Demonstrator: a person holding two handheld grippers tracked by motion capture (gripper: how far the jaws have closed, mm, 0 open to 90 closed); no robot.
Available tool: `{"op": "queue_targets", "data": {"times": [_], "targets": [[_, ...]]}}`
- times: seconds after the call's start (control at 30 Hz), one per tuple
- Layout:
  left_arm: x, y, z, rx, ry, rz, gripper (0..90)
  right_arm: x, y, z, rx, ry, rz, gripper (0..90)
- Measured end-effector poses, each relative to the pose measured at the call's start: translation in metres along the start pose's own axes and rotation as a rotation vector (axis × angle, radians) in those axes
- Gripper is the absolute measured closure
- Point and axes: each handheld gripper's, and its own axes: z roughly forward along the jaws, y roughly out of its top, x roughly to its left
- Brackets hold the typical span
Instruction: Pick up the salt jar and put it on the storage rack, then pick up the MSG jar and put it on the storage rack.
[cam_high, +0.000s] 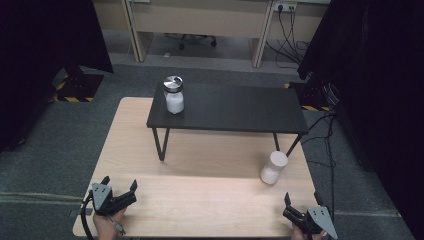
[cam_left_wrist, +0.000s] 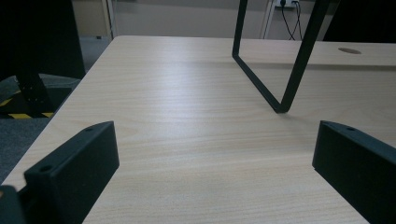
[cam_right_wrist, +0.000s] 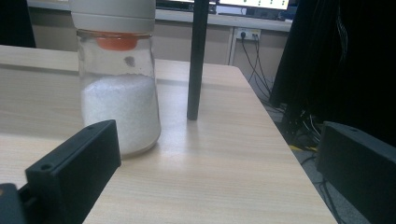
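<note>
A glass jar with a white lid (cam_high: 273, 167) stands on the light wooden table (cam_high: 200, 200) at the right; it holds white grains and shows close up in the right gripper view as the same jar (cam_right_wrist: 119, 93). A second jar with a metal lid (cam_high: 174, 94) stands on the left end of the black raised shelf (cam_high: 235, 107). My left gripper (cam_high: 120, 186) rests open at the table's front left corner, jaws wide apart in the left gripper view (cam_left_wrist: 215, 163). My right gripper (cam_high: 301, 198) is open at the front right corner, short of the white-lidded jar, nothing between its jaws (cam_right_wrist: 217, 163).
The shelf's black metal legs (cam_left_wrist: 280, 65) stand on the table ahead of my left gripper; one leg (cam_right_wrist: 196, 60) rises just behind the white-lidded jar. The table's right edge (cam_right_wrist: 289, 154) is close. Dark curtains, cables and a desk lie beyond.
</note>
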Motion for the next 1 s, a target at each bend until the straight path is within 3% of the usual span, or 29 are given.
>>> {"op": "queue_targets", "data": {"times": [1.0], "targets": [[-0.0014,-0.0018,-0.0013,-0.008,-0.003,0.016,0.0,0.0023,0.0003,0.0004,0.004,-0.006,-0.022,0.2]]}}
